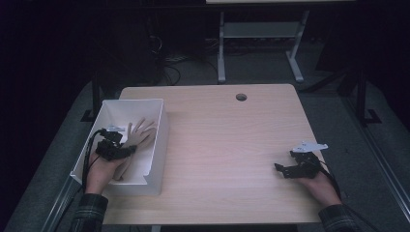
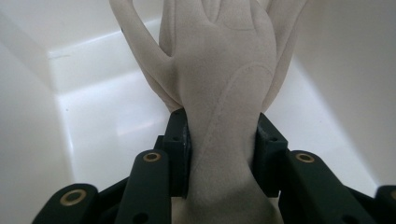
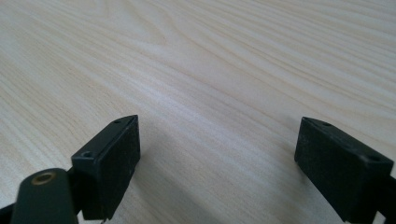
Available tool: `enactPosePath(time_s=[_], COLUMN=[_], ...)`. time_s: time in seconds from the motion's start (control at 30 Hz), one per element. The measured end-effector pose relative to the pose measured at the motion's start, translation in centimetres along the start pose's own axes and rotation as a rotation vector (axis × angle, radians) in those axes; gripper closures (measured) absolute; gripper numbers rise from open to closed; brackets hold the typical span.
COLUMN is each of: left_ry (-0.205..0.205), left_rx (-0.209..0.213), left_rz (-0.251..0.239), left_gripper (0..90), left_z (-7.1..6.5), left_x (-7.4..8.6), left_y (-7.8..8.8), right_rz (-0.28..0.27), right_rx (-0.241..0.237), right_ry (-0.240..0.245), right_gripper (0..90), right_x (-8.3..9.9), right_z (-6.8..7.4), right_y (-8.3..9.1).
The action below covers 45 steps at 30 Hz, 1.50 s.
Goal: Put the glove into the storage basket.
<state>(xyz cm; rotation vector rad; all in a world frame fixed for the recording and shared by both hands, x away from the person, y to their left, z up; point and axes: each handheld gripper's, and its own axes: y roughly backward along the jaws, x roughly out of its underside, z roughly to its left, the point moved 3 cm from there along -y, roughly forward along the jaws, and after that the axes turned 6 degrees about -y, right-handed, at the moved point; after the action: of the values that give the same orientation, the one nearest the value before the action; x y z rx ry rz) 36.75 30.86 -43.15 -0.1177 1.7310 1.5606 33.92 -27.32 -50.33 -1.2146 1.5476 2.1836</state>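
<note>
Pale beige fabric glove (image 2: pixel 224 93) clamped at the wrist inside the white rectangular plastic bin (image 1: pixel 157 145).

The left gripper (image 2: pixel 223 149) is inside the bin, both pads pressed against the glove's narrow wrist, the glove's fingers pointing toward the bin's far wall. Well to the right of the bin, the right gripper (image 3: pixel 219 163) rests low over the light wooden tabletop (image 3: pixel 210 60), jaws wide apart with nothing between them.

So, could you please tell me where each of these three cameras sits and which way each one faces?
High view: above the person's side, looking forward and down on the pale wooden table; both hands with grippers enter from below.
Left gripper view: rides the left gripper, facing into the white rectangular plastic bin; its jaws press a beige fabric glove.
Right gripper view: rides the right gripper, facing the tabletop between open jaws.
Shared: high and left views show glove and bin.
</note>
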Motion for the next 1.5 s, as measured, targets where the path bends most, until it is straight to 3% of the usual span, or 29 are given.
enactPosePath(time_s=[0.13,0.2,0.23,0.43,0.8,0.97,1.03,1.07,1.1,1.2,1.33,1.37,1.4,1.47,1.5], left_ry=[-0.007,-0.003,-0.002,0.01,-0.003,-0.034,-0.059,-0.059,-0.077,-0.098,-0.127,-0.144,-0.144,-0.166,-0.166], left_rx=[0.004,0.007,0.013,0.014,0.081,0.142,0.169,0.169,0.188,0.202,0.226,0.239,0.239,0.256,0.256], left_rz=[0.006,0.012,0.011,-0.035,-0.167,-0.217,-0.239,-0.239,-0.247,-0.252,-0.259,-0.267,-0.267,-0.274,-0.274], left_gripper=[59.1,49.8,49.8,31.8,29.9,27.9,26.4,26.0,25.9,25.6,25.6,25.6,25.6,25.6,25.7], left_z=[0.1,0.0,0.0,0.3,-1.2,-2.9,-4.3,-4.3,-5.4,-6.5,-9.0,-10.3,-10.3,-12.2,-12.2], left_x=[0.1,0.1,0.1,-0.1,-4.4,-7.0,-8.3,-8.3,-9.0,-9.6,-10.8,-11.4,-11.4,-12.1,-12.1], left_y=[-0.2,-0.4,-0.4,0.4,4.2,5.6,5.9,5.9,5.9,5.9,5.6,5.4,5.4,5.0,5.0], right_rz=[0.0,-0.002,-0.002,-0.002,-0.002,-0.002,-0.002,-0.002,-0.002,-0.002,-0.002,-0.002,-0.002,-0.002,-0.002], right_rx=[0.0,0.0,0.0,0.001,0.001,0.001,0.001,0.001,0.001,0.001,0.001,0.001,0.001,0.001,0.001], right_ry=[0.0,0.004,0.004,0.003,0.004,0.004,0.003,0.003,0.004,0.003,0.003,0.003,0.003,0.003,0.003], right_gripper=[13.8,13.8,13.8,13.8,13.8,13.8,13.8,13.8,13.9,13.8,13.8,13.8,13.8,13.8,13.8], right_x=[0.0,0.0,0.0,0.0,0.0,0.0,0.0,0.0,0.0,0.0,0.0,0.0,0.0,0.0,0.0], right_z=[0.0,0.0,0.0,0.0,0.0,0.0,0.0,0.0,0.0,0.0,0.0,0.0,0.0,0.0,0.0], right_y=[0.0,0.0,0.0,0.0,0.0,0.0,0.0,0.0,0.0,0.0,0.0,0.0,0.0,0.0,0.0])
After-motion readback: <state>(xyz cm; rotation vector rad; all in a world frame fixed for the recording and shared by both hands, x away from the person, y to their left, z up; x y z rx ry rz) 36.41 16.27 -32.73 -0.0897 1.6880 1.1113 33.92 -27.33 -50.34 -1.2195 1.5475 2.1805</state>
